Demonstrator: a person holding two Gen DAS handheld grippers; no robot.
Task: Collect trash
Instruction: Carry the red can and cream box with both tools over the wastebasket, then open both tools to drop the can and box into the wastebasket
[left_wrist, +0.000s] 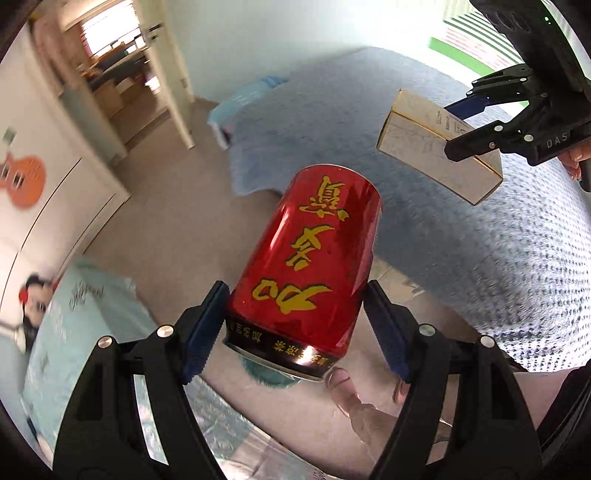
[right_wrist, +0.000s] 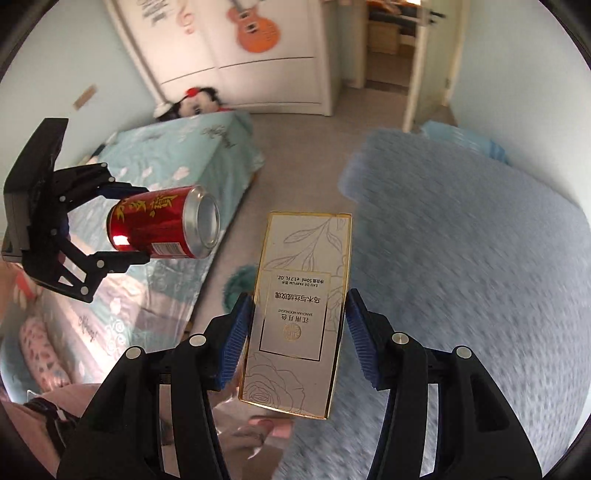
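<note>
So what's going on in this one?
A person is collecting trash in a bedroom with a handheld gripper in each hand. The left gripper grips a red drink can, the right gripper a white-and-gold perfume box. Both are carried in the air above the floor; no bin is visible.

Bright daylight, motion-blurred surroundings, dark fisheye corners.

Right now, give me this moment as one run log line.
left hand-held gripper: shut on red can | right hand-held gripper: shut on perfume box | both carried above floor | no bin in view
</note>
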